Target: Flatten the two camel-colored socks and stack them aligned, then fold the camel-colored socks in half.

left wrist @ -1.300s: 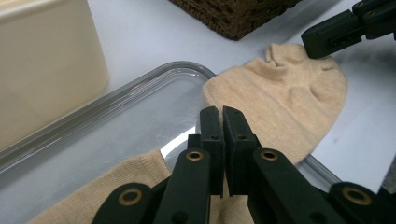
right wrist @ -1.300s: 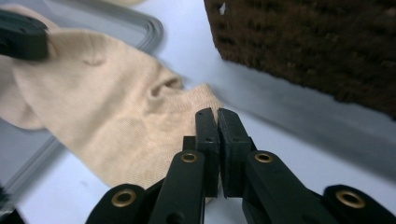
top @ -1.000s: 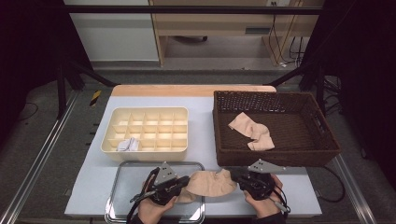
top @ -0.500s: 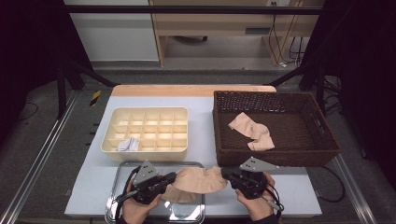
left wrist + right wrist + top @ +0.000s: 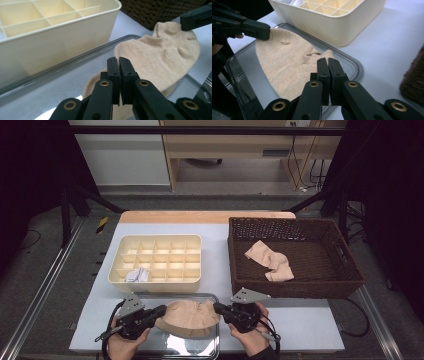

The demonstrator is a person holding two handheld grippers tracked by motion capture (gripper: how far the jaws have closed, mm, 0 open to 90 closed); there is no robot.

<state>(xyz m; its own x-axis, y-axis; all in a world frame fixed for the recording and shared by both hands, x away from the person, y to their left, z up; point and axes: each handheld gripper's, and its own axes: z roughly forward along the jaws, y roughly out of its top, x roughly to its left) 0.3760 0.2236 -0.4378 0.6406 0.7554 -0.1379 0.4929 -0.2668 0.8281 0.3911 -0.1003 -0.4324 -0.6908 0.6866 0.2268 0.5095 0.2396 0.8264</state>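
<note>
A beige sock point(image 5: 192, 316) hangs stretched between my two grippers over a shiny metal tray point(image 5: 200, 349) at the table's front edge. My left gripper point(image 5: 160, 312) is shut on the sock's left end, and my right gripper point(image 5: 218, 308) is shut on its right end. In the left gripper view the closed jaws point(image 5: 119, 60) pinch the sock point(image 5: 160, 57) near its edge, with the tray point(image 5: 75, 62) below. In the right gripper view the closed jaws point(image 5: 328, 61) bite the sock point(image 5: 284, 65) over the tray point(image 5: 353, 63).
A cream divided box point(image 5: 156, 255) stands just behind the tray, with a white folded piece point(image 5: 136, 275) in a front cell. A dark wicker basket point(image 5: 300, 290) at the right holds more beige socks point(image 5: 269, 259). Bare table lies right of the tray.
Both hands have carried the stretched sock to the left, from the tray's right edge to over the tray's middle. Both grippers stay shut on it.
</note>
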